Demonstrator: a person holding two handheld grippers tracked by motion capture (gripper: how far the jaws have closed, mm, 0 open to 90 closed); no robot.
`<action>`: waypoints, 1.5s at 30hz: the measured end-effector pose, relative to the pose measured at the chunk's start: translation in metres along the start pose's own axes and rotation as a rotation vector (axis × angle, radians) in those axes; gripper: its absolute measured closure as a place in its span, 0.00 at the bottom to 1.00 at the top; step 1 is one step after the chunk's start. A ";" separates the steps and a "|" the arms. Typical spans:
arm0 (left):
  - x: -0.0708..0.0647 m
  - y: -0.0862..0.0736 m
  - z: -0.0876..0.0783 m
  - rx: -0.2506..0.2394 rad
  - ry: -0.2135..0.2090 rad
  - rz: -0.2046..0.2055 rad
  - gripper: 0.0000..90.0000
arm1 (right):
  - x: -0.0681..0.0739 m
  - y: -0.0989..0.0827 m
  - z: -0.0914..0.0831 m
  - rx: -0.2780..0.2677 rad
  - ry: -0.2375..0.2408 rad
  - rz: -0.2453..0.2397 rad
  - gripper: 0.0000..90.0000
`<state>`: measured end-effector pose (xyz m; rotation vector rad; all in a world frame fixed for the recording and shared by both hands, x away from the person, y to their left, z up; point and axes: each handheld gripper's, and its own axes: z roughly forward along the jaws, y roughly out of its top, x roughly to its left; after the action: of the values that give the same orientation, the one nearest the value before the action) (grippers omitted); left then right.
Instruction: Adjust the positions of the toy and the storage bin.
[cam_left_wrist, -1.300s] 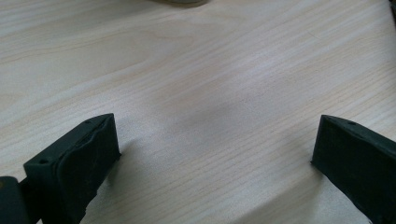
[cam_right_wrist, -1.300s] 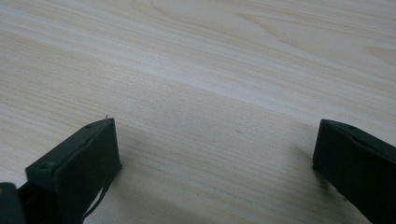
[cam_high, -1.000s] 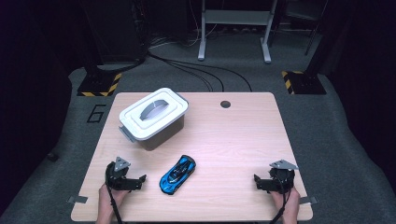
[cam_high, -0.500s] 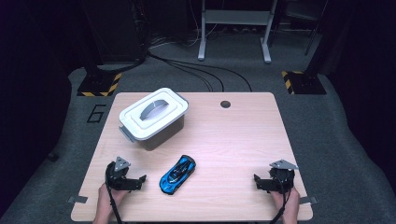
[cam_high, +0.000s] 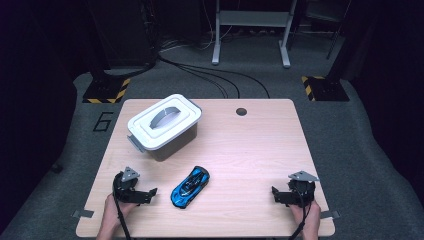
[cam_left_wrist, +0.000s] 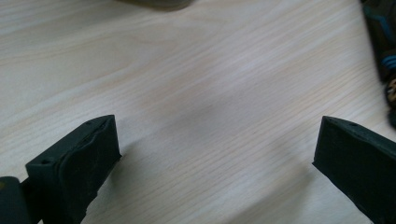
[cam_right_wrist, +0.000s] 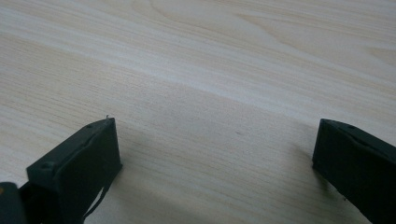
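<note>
On the pale wooden table (cam_high: 250, 150) lie one glossy blue toy car (cam_high: 190, 186) and one white-lidded grey plastic box (cam_high: 164, 125), the car just beside the left gripper (cam_high: 142, 195), which like the right gripper (cam_high: 282, 196) gapes wide, holding nothing.

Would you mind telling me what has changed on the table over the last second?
Nothing has visibly changed. The left gripper and right gripper still rest open near the front edge, the blue toy car lies between them untouched, and the lidded white box stays where it was.
</note>
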<state>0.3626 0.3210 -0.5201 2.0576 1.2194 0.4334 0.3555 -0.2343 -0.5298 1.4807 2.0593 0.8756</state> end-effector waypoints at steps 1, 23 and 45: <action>0.000 0.003 -0.002 -0.009 -0.009 -0.006 0.00 | 0.000 0.000 0.000 0.000 0.000 0.001 0.00; -0.002 0.074 -0.057 -0.103 0.001 0.073 0.00 | 0.000 0.000 0.000 -0.001 0.002 -0.002 0.00; 0.013 0.151 -0.059 -0.139 0.025 0.123 0.02 | 0.000 0.000 0.000 -0.002 0.002 -0.002 0.01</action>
<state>0.4299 0.3077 -0.3723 2.0196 1.0496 0.5866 0.3554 -0.2343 -0.5299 1.4766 2.0604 0.8786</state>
